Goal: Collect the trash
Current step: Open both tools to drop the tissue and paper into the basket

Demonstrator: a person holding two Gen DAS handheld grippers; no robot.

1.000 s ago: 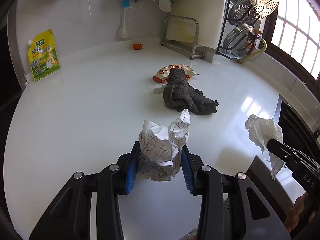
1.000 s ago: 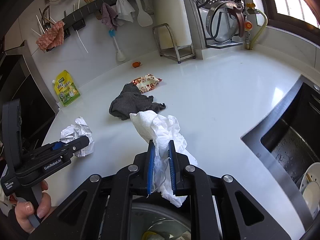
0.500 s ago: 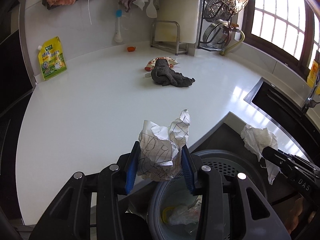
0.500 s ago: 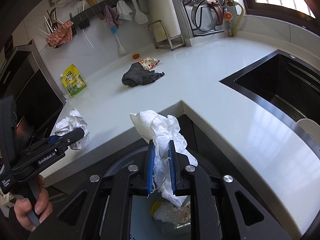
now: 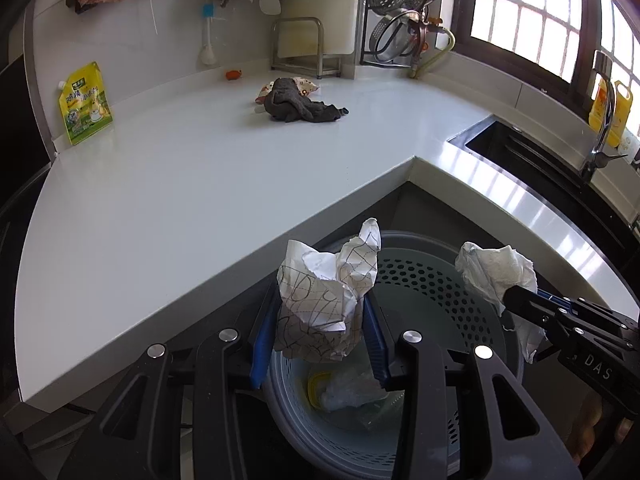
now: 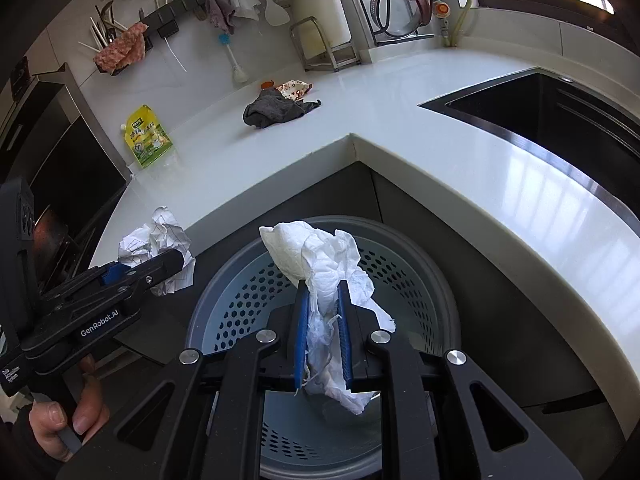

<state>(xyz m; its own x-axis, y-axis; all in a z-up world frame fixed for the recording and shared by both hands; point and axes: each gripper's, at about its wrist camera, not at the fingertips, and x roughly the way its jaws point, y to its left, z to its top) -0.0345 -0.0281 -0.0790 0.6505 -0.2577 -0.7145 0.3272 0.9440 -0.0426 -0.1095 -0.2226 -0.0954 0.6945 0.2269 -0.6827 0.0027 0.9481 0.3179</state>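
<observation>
White L-shaped counter (image 5: 200, 184) and a dark cabinet corner were seen, with a grey perforated bin (image 5: 432, 280) on the floor below the inner corner. Nearest, the left gripper (image 5: 320, 320) was pinched on a crumpled paper ball (image 5: 324, 304) with pen lines, held over the bin's near-left rim. The right gripper (image 6: 323, 328) was clamped tight on a white tissue (image 6: 320, 264), held above the bin opening. Some trash (image 5: 348, 392) was already seen at the bin bottom.

A second ago both grippers were over the counter; since then both were carried off the edge and lowered over the bin, grips unchanged. So the carry was judged done and release into the bin was judged next; the paper ball sat near the rim and could fall outside if dropped there.

Farther back, a dark cloth (image 5: 300, 106) was left on the counter, partly over a patterned wrapper (image 5: 304, 86), with a small orange item (image 5: 234, 75) beyond. These were judged possible remaining pickups. A yellow pouch (image 5: 85, 102) was leaned against the far-left wall, and the sink (image 6: 560, 120) was seen at right.
</observation>
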